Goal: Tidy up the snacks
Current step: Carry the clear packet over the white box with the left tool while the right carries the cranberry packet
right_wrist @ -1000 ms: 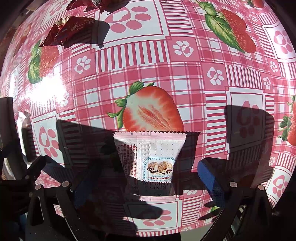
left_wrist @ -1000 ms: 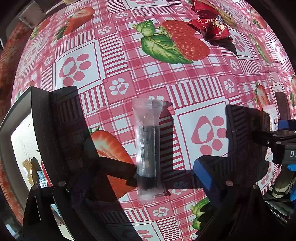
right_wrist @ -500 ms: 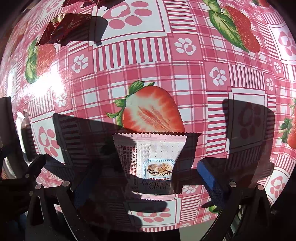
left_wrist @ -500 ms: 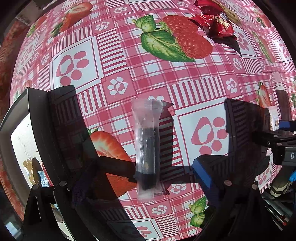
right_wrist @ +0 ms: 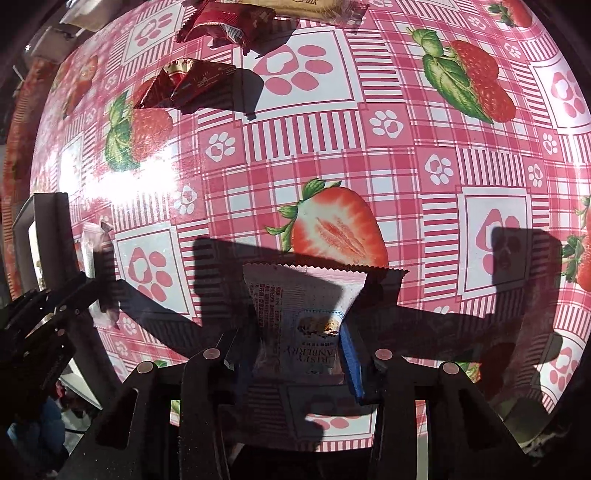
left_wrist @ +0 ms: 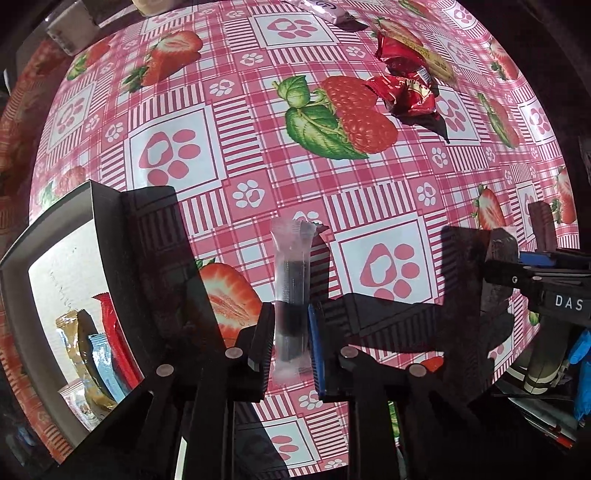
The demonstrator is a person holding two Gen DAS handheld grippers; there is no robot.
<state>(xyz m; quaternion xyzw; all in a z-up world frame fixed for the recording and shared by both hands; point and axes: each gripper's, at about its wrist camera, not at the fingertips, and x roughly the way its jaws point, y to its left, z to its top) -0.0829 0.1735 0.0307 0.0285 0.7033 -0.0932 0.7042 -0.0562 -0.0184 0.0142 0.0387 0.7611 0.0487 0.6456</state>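
My left gripper [left_wrist: 291,332] is shut on a clear stick packet with dark filling [left_wrist: 291,280], which points away from me above the strawberry tablecloth. My right gripper [right_wrist: 301,350] is shut on a white cranberry snack packet [right_wrist: 306,310], squeezed at its lower half. The left gripper with its clear packet also shows at the left edge of the right wrist view [right_wrist: 98,273]. A dark box [left_wrist: 110,236] holding several snack packets [left_wrist: 99,350] stands left of my left gripper.
Red foil wrappers [left_wrist: 406,92] lie at the far right of the left view and at the upper left of the right view [right_wrist: 184,85]. A tan packet [right_wrist: 295,5] lies at the far edge. The pink tablecloth [right_wrist: 424,166] covers the table.
Both grippers have closed from wide open onto their packets. Both cameras show more of the far table now, so the grippers have lifted or tilted back a little.
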